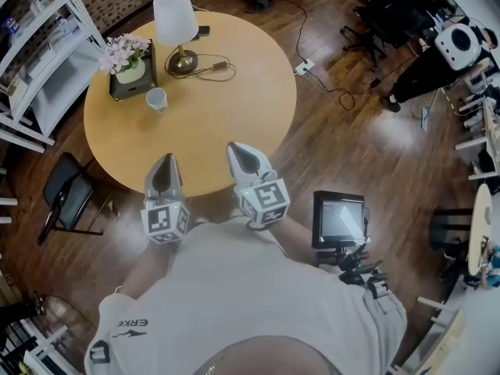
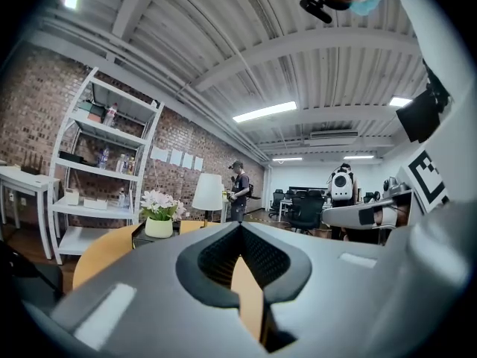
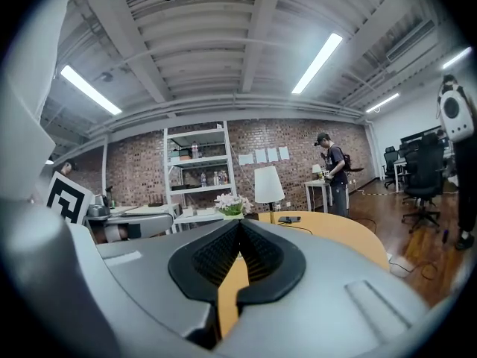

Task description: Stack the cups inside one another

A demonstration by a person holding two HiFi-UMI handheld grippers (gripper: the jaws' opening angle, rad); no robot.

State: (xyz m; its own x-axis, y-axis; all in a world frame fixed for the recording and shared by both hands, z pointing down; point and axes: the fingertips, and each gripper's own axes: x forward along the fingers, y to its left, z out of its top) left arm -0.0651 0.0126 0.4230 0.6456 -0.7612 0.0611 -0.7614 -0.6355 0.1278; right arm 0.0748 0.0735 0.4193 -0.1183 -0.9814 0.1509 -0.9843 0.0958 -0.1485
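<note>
Left gripper (image 1: 164, 166) and right gripper (image 1: 246, 156) hover side by side at the round table's (image 1: 234, 76) near edge in the head view. We see a white cup (image 1: 157, 99) standing far left, just beside the flowers (image 1: 125, 53). Left gripper view: its jaws are clenched together, empty. Right gripper view: jaws likewise closed on nothing, with the lamp (image 3: 268, 185) far beyond.
</note>
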